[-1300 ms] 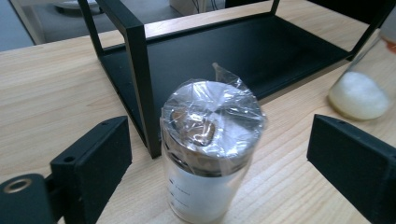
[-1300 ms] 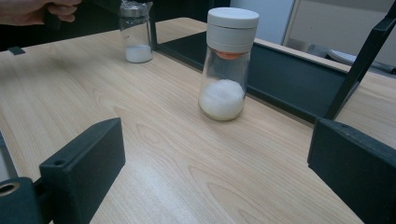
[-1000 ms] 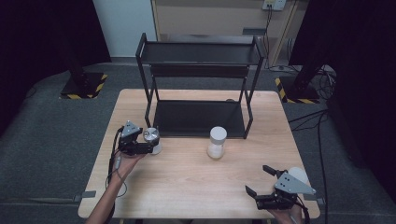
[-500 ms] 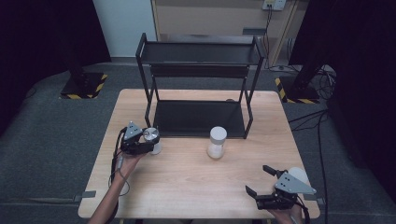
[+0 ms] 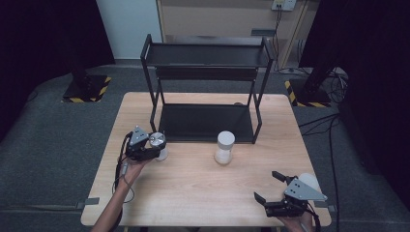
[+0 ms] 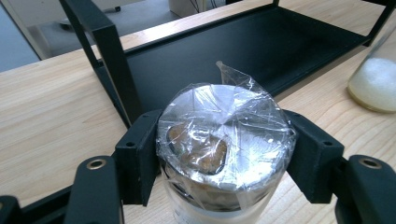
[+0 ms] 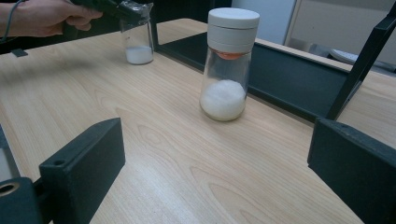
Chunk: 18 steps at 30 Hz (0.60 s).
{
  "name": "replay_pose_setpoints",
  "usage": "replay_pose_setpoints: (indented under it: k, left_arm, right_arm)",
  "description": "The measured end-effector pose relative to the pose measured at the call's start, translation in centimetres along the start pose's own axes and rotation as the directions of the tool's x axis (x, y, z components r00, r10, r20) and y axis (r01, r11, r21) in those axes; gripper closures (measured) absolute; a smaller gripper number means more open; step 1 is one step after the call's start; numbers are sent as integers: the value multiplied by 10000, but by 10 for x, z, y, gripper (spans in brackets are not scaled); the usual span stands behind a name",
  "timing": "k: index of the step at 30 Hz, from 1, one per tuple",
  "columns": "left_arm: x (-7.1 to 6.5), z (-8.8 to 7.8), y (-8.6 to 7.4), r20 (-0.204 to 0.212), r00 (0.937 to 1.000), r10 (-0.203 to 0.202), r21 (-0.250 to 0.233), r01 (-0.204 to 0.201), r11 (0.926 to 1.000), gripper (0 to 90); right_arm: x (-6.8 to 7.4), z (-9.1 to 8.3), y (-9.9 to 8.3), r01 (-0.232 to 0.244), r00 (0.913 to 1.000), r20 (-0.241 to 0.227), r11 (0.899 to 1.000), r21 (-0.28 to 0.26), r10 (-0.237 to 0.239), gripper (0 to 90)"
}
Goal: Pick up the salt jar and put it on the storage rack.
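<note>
Left claw (image 6: 224,154) has just closed on film-capped glass jar (image 6: 226,149) holding white powder; right claw (image 7: 215,172) gapes empty at 5 o'clock on the desk (image 5: 193,193).

1. The place was a recording studio or lab set up for handling trials, not a home or kitchen.
2. A lone wooden table (image 5: 203,193) stood on grey carpeted floor (image 5: 48,159), with dark curtains (image 5: 43,38) closing off the left and right sides.
3. Black stand bases edged with yellow-and-black hazard tape (image 5: 84,89) sat on the floor at far left and far right.
4. Loose cables (image 5: 329,125) ran across the floor at the right, and more dropped from a wall socket (image 5: 283,5) at the far side.
5. On the table was only a bare black metal two-tier rack (image 5: 208,72) and two jars, laid out like test props.
</note>
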<state>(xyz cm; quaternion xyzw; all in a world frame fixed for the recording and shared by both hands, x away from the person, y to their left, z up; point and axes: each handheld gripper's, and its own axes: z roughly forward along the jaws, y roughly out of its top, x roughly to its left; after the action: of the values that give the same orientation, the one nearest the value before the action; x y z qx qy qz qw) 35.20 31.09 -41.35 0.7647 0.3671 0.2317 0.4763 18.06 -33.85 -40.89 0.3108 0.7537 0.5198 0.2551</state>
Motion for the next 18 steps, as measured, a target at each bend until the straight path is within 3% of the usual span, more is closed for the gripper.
replay_pose_setpoints:
  k: [18]
  left_arm:
    - [-7, -3, 28, 761, 9959, 498, -234, -482, 9986, 334]
  right_arm:
    - [0, 1, 0, 35, 10000, -18, 10000, 1, -35, 41]
